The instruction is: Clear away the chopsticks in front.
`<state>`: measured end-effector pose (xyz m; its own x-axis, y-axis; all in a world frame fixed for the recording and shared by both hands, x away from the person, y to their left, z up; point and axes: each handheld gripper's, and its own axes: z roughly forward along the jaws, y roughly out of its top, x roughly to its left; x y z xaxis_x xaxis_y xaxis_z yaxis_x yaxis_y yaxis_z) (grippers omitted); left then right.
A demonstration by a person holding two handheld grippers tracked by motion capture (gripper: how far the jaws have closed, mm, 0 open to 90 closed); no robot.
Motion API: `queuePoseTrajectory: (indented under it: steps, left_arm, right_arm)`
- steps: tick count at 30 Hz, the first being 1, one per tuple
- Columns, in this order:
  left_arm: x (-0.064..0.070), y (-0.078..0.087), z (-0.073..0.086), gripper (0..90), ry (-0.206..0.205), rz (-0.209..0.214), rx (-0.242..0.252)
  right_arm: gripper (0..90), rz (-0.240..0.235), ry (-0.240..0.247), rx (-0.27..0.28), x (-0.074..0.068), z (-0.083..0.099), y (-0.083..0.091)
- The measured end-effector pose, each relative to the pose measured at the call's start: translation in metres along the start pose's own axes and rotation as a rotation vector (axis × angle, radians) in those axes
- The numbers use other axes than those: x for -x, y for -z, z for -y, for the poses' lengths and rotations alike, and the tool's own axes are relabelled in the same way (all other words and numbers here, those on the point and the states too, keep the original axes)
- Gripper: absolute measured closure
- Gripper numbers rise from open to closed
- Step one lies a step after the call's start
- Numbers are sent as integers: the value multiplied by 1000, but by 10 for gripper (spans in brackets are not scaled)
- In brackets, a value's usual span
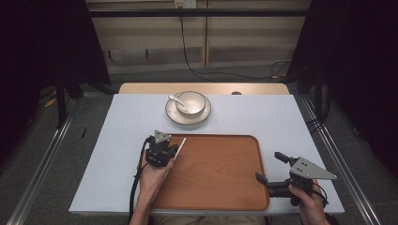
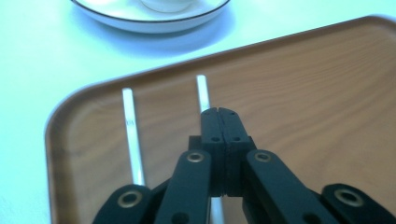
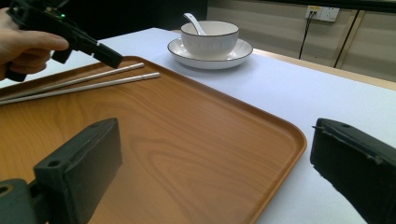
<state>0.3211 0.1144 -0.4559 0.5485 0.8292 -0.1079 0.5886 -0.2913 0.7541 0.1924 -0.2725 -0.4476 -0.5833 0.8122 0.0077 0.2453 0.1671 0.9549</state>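
Wooden tray [image 1: 220,173] lies on the white tabletop [image 1: 263,119], near the person's edge. Two white chopsticks rest at its left end, side by side and slightly apart. In the left claw view one chopstick [image 2: 132,135] lies free on the wood, while the second chopstick [image 2: 202,93] runs under the left claw [image 2: 219,112], whose jaws are pressed together at the tips; whether they pinch the stick or only sit above it cannot be told. In the high view the left claw [image 1: 160,149] sits over the tray's left rim, held by the left hand [image 1: 152,176], with a white chopstick tip showing just past it, pointing away towards the dishes.

Beyond the tray, well apart from it, a plate [image 1: 171,112] carries a bowl [image 1: 190,103] with a spoon [image 1: 176,99] leaning in it.

The right claw [image 1: 270,168] hovers at the tray's right rim, held by the right hand [image 1: 309,204], jaws spread wide and holding nothing. In the right claw view one jaw stands over the wood and the other over the tabletop beside the rim, with the pair of chopsticks [image 3: 84,84] lying across the far side of the tray.
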Motion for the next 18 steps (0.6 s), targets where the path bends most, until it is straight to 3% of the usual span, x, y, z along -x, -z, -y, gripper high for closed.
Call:
queuePoseTrajectory:
  steps: [2, 4, 6, 8, 10, 12, 14, 18]
  left_arm:
    - [0, -7, -3, 900, -17, -2, -40]
    - [0, -13, -4, 900, -6, 43, -50]
    - [4, -16, -4, 900, -37, -7, -66]
    - [3, -19, -5, 900, -32, 14, -85]
    - [-1, -22, -5, 900, -9, -21, -86]
    - [-5, -23, -4, 900, 29, 8, -79]
    - [-8, -21, -5, 900, 24, -11, -91]
    - [-7, -14, -9, 900, 21, 10, -47]
  right_arm:
    - [20, 4, 2, -2, 0, 0, 0]
    - [20, 1, 1, 0, 0, 0, 0]
    - [20, -3, 2, -2, 0, 0, 0]
    - [20, -4, 2, -1, 0, 0, 0]
    - [20, -4, 1, -1, 0, 0, 0]
    - [20, 0, -1, -3, 0, 0, 0]
    - [20, 0, 0, -3, 0, 0, 1]
    - [21, 3, 3, -3, 0, 0, 0]
